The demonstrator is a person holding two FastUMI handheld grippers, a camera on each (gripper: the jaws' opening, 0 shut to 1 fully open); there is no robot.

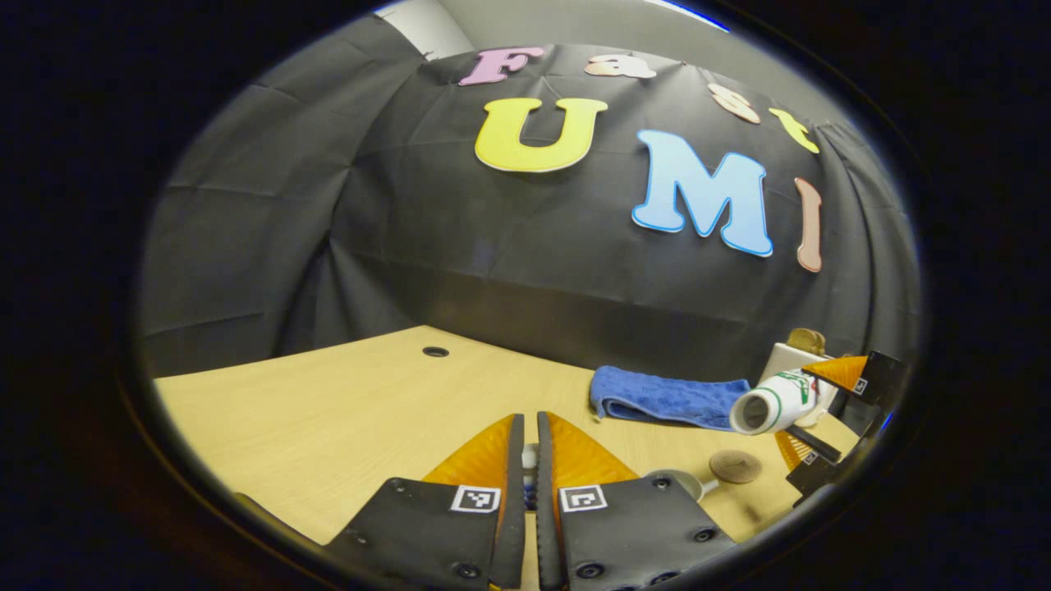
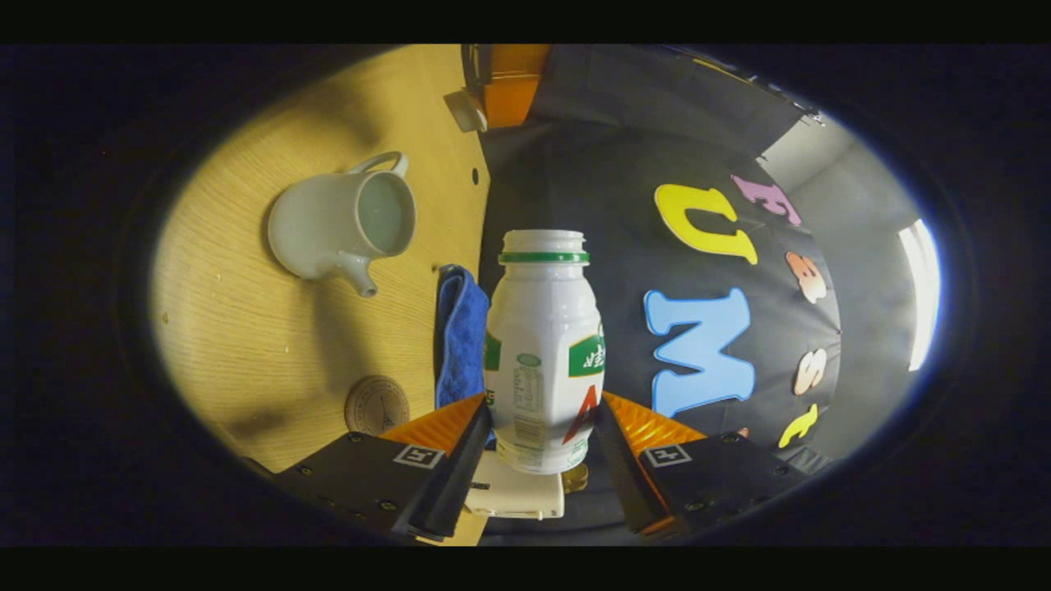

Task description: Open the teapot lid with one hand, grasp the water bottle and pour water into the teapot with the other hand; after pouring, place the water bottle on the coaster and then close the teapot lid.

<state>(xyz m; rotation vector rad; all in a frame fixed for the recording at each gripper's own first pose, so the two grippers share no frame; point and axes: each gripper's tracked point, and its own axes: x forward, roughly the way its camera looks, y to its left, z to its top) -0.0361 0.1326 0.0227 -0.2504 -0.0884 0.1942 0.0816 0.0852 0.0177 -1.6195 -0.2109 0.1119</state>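
Teapot, bottle, coaster: one each

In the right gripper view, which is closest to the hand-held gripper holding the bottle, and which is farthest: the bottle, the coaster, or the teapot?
1. Water bottle: held between the fingers of the right hand-held gripper, centre.
2. Coaster: on the table, lower left, just past the fingers.
3. Teapot: upper left, lid off, farthest.

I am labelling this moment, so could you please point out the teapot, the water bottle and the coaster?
teapot (image 2: 316, 234): right gripper view, on its white body.
water bottle (image 2: 542, 328): right gripper view, on its white side.
coaster (image 2: 377, 405): right gripper view, on its round top face.
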